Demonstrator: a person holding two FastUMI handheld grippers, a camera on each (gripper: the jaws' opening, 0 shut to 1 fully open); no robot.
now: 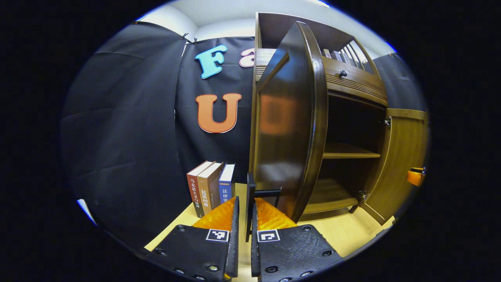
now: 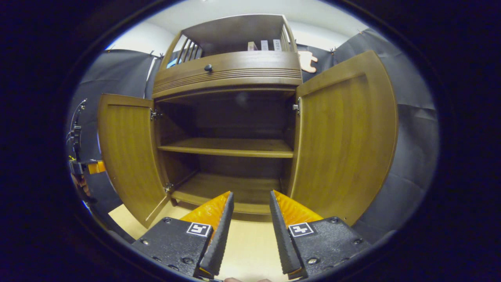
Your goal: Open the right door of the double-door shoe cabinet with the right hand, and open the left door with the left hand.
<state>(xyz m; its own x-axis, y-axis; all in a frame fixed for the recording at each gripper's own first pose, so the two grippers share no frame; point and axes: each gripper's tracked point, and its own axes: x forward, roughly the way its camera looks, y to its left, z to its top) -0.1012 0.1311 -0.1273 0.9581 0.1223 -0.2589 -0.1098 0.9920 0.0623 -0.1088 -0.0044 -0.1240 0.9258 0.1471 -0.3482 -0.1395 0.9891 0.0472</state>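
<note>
Shoe cabinet of warm brown wood fills the middle of my right gripper view, both doors swung wide. Its left door stands at the left of the frame and its right door at the right, each showing a smooth, lightly grained inner face with a raised border. Between them the dark interior is open, crossed by one flat shelf, with metal hinges at the door edges. Above sits a ribbed drawer front with a small round dark knob.

My right gripper points at the gap between the doors; its fingers, black with ridged inner pads and orange backs, stand apart and hold nothing, with pale wooden surface showing between them.

In my left gripper view the left door shows its glossy, dark outer face, edge-on at centre frame, with the right door at the far right. My left gripper has its fingers closed on the door's thin black handle, which runs up between the pads. Three upright books stand just left of the cabinet against the black cloth, close beside my left finger. At the left edge of the right gripper view, the left gripper sits behind the open left door.
</note>
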